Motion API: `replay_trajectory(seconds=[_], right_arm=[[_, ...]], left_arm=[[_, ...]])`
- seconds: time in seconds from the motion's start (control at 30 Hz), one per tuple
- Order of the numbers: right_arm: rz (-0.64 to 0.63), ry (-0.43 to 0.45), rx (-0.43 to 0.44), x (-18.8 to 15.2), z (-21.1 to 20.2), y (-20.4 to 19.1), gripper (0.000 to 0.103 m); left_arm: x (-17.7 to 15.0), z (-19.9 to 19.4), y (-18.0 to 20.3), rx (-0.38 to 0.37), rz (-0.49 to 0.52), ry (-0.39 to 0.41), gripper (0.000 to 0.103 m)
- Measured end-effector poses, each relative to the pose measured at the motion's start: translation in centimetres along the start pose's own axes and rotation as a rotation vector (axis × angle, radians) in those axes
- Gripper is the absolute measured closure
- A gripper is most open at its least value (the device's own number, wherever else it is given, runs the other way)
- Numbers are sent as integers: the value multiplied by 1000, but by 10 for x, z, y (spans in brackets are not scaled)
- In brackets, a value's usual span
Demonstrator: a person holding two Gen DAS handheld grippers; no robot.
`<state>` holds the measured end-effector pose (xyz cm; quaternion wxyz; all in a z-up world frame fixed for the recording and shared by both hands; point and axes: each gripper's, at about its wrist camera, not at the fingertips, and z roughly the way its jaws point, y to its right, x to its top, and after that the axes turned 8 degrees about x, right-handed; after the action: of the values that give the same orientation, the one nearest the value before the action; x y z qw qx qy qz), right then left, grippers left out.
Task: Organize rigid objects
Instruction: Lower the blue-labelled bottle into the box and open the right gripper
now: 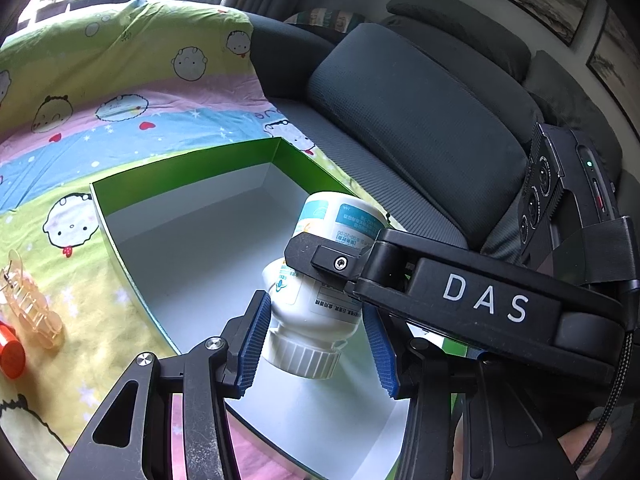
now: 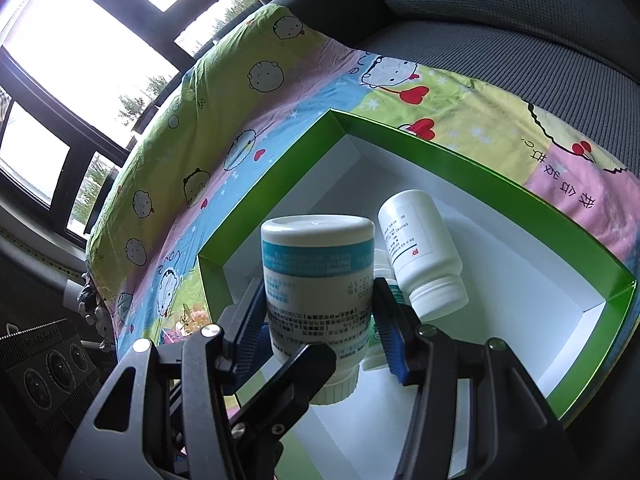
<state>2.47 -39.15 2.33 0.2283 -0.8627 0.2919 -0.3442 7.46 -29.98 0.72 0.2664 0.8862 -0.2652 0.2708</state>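
a: where do the edges run, taking the green box as the mark?

b: the box is an open tray with green walls and a white floor, lying on a cartoon-print sheet; in the left wrist view its far corner points toward the dark sofa cushion, which rises just beyond the box's right wall; on the box's left the sheet lies flat, with a clear orange hair clip and a red-orange cylinder near each other, both outside the wall.

a: and room inside it?

b: much of the white floor is bare, widest toward the far corner; in the right wrist view a plain white bottle lies on its side against the floor near the middle, cap toward the camera; a smaller green-labelled bottle sits just beside it, mostly hidden.

a: the grippers?

b: both clench one blue-banded bottle, held above the box floor, cap toward the cameras and base tilted up; the left gripper has its ribbed blue pads against the shoulder just above the cap; the right gripper presses its pads on the label, mid-body; each stands only narrowly apart, filled by the bottle.

a: any crossing?

b: in the left wrist view the right gripper's black finger lies over the bottle's body; in the right wrist view a black finger crosses the bottle's neck from below.
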Motion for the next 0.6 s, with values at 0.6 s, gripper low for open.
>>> replay_trajectory(seconds=[0.6], right_arm=[[8,-8,-10,0,2,2,49]], left_arm=[[0,4,0,9,-1,-13,55]])
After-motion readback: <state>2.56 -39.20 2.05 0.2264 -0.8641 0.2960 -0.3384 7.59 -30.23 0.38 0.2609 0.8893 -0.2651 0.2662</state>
